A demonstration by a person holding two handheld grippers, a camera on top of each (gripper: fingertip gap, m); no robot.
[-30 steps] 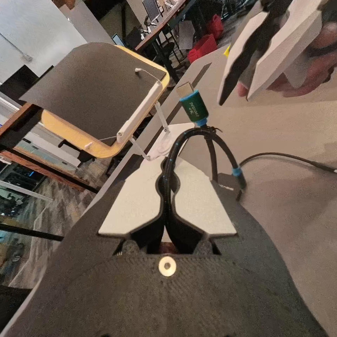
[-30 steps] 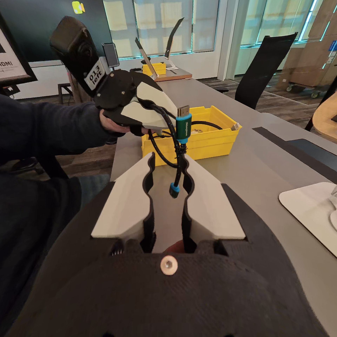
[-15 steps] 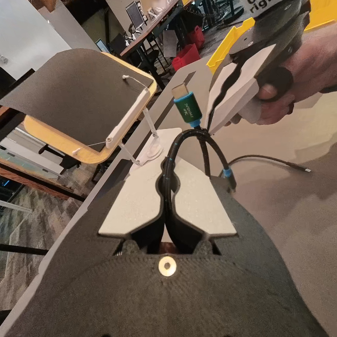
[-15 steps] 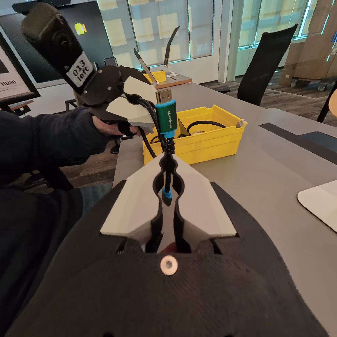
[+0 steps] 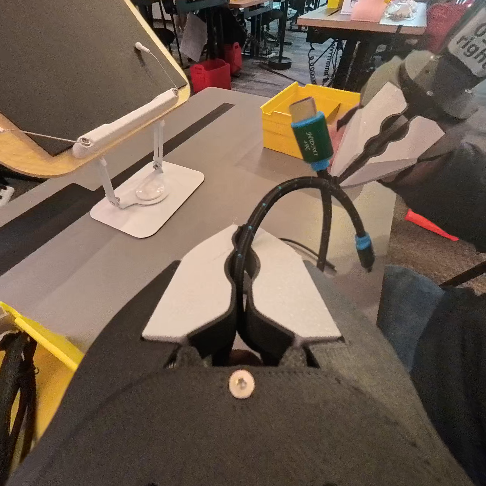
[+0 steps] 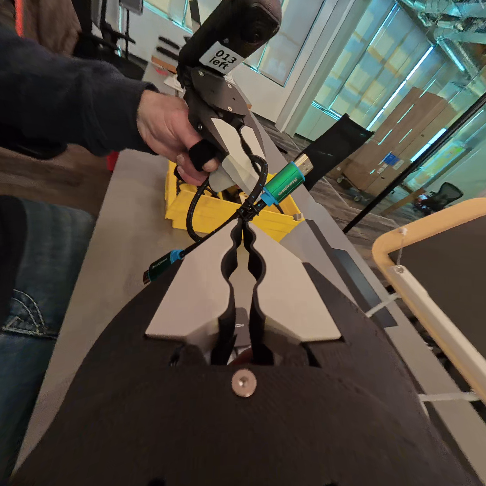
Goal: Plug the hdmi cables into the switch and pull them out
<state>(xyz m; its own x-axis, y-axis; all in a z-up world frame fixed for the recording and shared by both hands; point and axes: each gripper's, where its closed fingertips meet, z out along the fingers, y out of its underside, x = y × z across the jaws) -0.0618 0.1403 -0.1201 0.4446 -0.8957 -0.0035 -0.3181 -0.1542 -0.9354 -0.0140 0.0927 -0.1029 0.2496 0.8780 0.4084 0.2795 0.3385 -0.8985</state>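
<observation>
Grey table (image 5: 79,263), right gripper (image 6: 243,223) now pinching cable tie (image 6: 247,210)

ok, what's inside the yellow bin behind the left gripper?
In the right wrist view the yellow bin holds dark cable loops. The left gripper, the held HDMI cable and the bin's front wall cover most of the inside, so nothing else can be told.

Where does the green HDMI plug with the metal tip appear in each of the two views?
Left wrist view: the green plug is upper right of centre, tip up.
Right wrist view: it is right of centre, tip up-right, just beyond the right gripper.
Shared landmark: the yellow bin behind the plug.
</observation>
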